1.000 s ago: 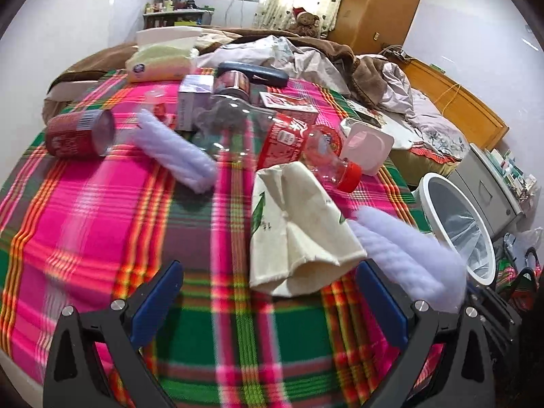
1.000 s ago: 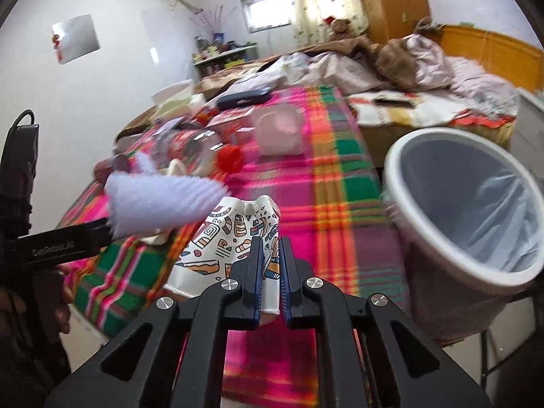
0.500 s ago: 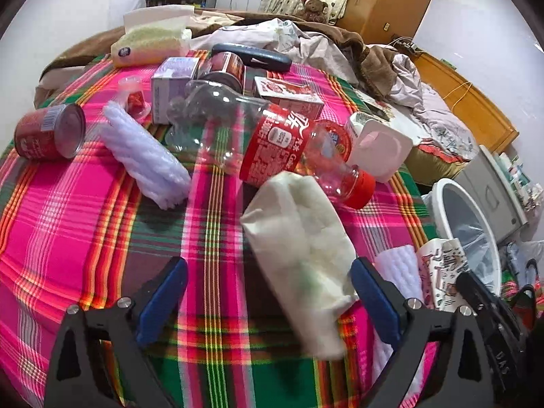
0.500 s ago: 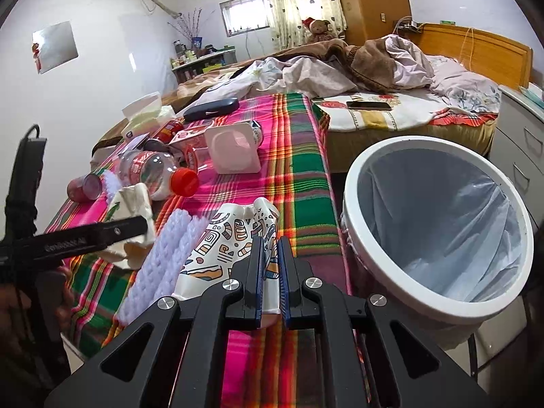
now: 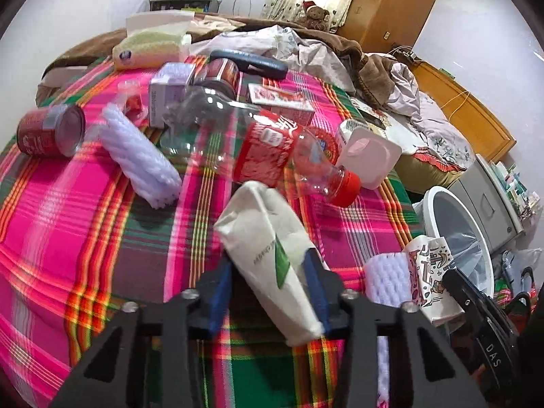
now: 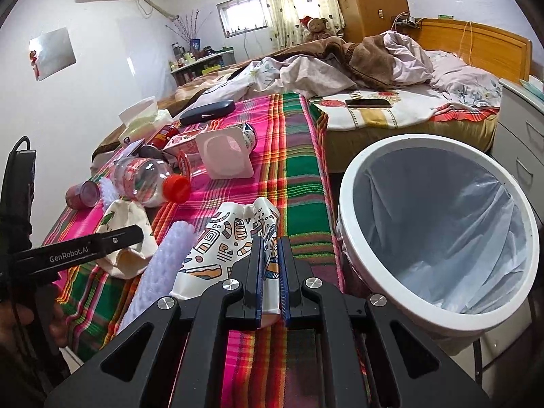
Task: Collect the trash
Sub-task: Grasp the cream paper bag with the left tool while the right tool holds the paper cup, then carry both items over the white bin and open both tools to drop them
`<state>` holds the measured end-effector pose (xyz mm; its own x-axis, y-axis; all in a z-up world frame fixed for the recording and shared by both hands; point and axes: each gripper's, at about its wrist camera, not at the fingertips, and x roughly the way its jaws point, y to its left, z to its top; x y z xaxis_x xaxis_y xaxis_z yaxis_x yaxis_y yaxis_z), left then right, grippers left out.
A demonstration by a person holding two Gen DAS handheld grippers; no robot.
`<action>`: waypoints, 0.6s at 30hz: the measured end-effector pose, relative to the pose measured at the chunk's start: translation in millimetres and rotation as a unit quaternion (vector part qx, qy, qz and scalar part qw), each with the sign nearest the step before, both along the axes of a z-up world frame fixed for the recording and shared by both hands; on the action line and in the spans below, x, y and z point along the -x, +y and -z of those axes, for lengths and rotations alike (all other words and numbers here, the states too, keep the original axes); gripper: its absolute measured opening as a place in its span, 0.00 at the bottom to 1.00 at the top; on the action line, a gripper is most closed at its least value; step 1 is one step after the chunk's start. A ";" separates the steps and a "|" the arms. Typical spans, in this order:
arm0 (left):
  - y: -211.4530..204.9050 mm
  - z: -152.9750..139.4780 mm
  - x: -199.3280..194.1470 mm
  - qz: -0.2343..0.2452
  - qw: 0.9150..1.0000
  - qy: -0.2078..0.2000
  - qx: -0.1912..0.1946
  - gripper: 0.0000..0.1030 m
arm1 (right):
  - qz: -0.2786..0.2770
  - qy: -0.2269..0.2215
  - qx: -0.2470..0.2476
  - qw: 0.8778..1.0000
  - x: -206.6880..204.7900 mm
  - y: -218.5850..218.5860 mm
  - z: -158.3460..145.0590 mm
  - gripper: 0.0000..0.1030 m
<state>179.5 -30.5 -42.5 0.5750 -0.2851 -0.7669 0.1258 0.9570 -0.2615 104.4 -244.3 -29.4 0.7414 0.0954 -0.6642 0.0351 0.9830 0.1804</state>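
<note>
Paper bag [image 5: 272,255]: light, crushable | left claw [image 5: 268,284] closing across near end | right claw [image 6: 271,272] clamped on patterned cup [image 6: 234,241], soft-walled

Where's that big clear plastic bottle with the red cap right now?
In the left wrist view the bottle lies on its side mid-table on the plaid cloth, cap pointing right, between the white foam sleeve and the white plastic tub, just beyond the cream paper bag.

Bottle [image 5: 272,146] and cans crowd far cloth, near left plaid [image 5: 68,238] bare (bin [image 6: 438,234] mouth open)
</note>
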 end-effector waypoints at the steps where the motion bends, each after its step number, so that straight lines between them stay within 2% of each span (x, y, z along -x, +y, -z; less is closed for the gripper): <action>1: 0.6 -2.0 -0.1 -0.001 1.000 -0.004 -0.001 0.31 | 0.000 -0.001 0.000 1.000 -0.2 0.1 -0.5 0.08; 2: 0.7 -4.0 0.1 0.000 1.000 -0.009 -0.003 0.25 | 0.001 -0.002 0.000 1.000 -0.4 0.0 -1.3 0.08; 3: 0.7 -5.9 0.7 0.000 1.000 -0.015 -0.006 0.23 | 0.002 -0.004 0.000 1.000 0.2 -0.3 -2.1 0.07; 12: 4.0 -16.3 5.9 0.002 0.999 -0.034 -0.011 0.20 | -0.001 -0.018 -0.005 1.000 -0.2 -1.2 -9.7 0.06; 16: 2.6 -2.8 2.8 0.007 1.000 -0.008 -0.010 0.20 | 0.000 -0.017 -0.002 1.000 -1.0 -0.9 -8.8 0.06; 18: 0.6 1.1 5.1 0.004 1.000 -0.008 -0.016 0.20 | 0.001 -0.016 0.004 1.000 0.0 -0.4 -7.1 0.06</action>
